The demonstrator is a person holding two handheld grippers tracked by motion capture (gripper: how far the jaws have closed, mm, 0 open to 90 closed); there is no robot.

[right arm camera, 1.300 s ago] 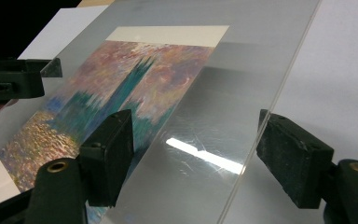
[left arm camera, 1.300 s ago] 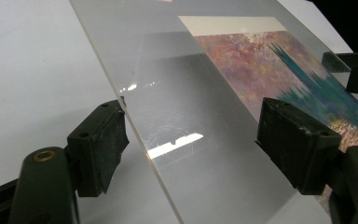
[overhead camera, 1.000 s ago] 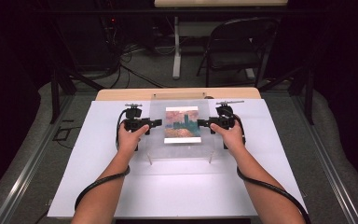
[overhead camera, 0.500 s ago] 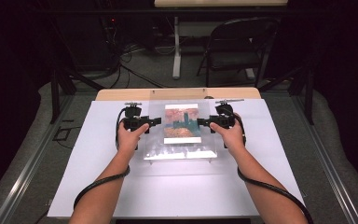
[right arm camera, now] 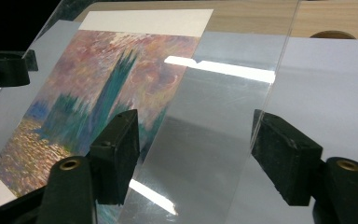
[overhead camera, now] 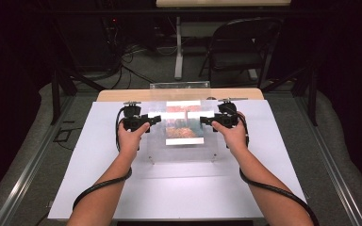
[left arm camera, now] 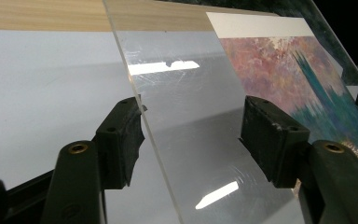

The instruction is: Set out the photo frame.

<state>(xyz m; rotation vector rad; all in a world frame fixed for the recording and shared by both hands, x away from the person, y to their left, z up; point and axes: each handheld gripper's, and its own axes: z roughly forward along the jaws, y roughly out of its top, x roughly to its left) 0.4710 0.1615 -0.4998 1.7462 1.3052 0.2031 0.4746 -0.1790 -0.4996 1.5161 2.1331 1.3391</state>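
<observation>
Clear sheet (overhead camera: 184,136) with its painted print (overhead camera: 184,123) now raised, both tongs (overhead camera: 154,119) (overhead camera: 207,120) spread, lately narrowing around its edges.

We see a table (overhead camera: 122,95) with a pale wooden top, its bare wood showing along the 12 o'clock edge. A large white sheet (overhead camera: 179,188) lies flat on it and covers nearly everything from there down to the 6 o'clock edge.

Beyond your gripper tips a dark folding chair (overhead camera: 243,49) stands on the floor. A white post (overhead camera: 178,52) rises left of it, with cables (overhead camera: 122,59) trailing nearby.
</observation>
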